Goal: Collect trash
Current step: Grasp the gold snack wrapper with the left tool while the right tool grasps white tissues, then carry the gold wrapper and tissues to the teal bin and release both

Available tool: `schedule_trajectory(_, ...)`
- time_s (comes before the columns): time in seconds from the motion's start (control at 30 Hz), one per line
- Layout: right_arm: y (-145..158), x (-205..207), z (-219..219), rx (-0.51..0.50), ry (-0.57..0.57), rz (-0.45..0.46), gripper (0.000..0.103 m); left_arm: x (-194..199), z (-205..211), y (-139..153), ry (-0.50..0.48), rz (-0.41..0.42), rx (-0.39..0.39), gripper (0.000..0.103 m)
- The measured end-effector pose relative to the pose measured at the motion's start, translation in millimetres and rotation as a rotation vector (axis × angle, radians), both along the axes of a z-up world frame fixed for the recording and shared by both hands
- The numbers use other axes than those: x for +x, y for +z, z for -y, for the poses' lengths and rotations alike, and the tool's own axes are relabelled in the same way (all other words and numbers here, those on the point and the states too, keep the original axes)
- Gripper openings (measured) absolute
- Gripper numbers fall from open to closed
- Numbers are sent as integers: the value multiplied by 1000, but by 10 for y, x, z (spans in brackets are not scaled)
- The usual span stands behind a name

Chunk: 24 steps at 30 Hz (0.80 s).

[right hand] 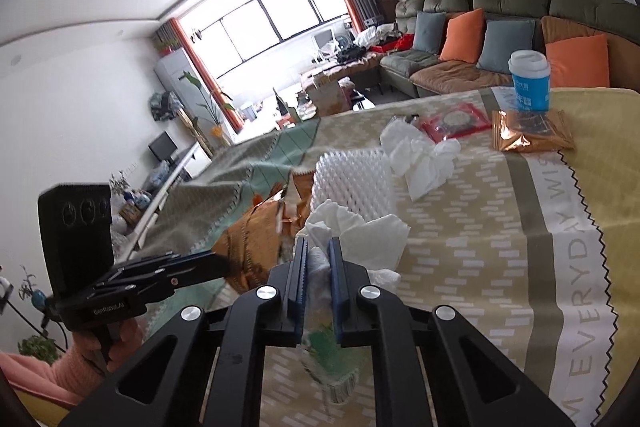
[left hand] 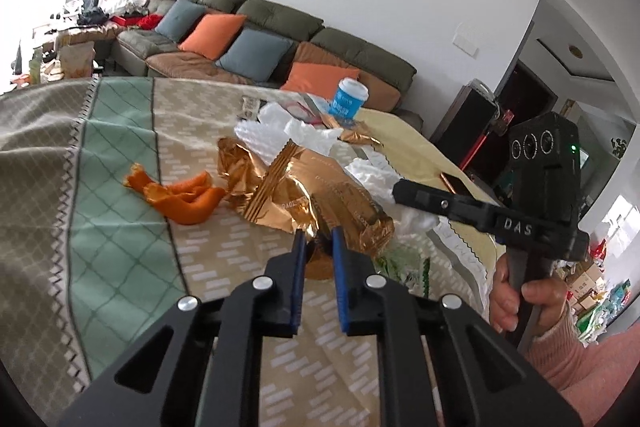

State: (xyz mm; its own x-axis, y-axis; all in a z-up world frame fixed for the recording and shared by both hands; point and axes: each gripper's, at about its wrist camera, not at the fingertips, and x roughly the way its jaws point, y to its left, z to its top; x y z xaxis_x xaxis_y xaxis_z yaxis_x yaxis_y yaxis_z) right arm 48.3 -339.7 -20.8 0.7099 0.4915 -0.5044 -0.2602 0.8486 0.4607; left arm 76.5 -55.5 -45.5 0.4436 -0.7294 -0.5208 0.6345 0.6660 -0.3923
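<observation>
Orange peel (left hand: 176, 197) lies farthest left on the cloth-covered worktop (left hand: 112, 155), in about three curled pieces: light, limp, best pinched at a raised edge. Next comes the gold foil wrapper (left hand: 296, 187), crinkly, slippery and nearly weightless. I count at least three such wrappers, one far back by the blue paper cup (left hand: 347, 99). The left tongs (left hand: 318, 247) are narrowed onto the near corner of this one, apparently pinching it. White tissues (right hand: 424, 159) follow in three or four soft wads that will crush under any grip. There is also one stiff ridged white sheet (right hand: 352, 179) and a red packet (right hand: 456, 121). The right tongs (right hand: 318, 259) are closed to a slim gap around a tissue wad (right hand: 318, 263), just above a green-printed bag.
</observation>
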Motion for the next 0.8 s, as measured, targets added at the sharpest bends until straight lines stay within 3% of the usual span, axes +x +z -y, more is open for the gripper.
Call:
schedule_trajectory(0.33, 146, 44, -198, 63, 74, 36, 11, -184, -550, 131, 90, 28, -36, 14)
schedule_trajectory(0.8, 180, 184, -917, 89, 271, 47, 11, -529, -1383, 131, 270, 37, -40, 14)
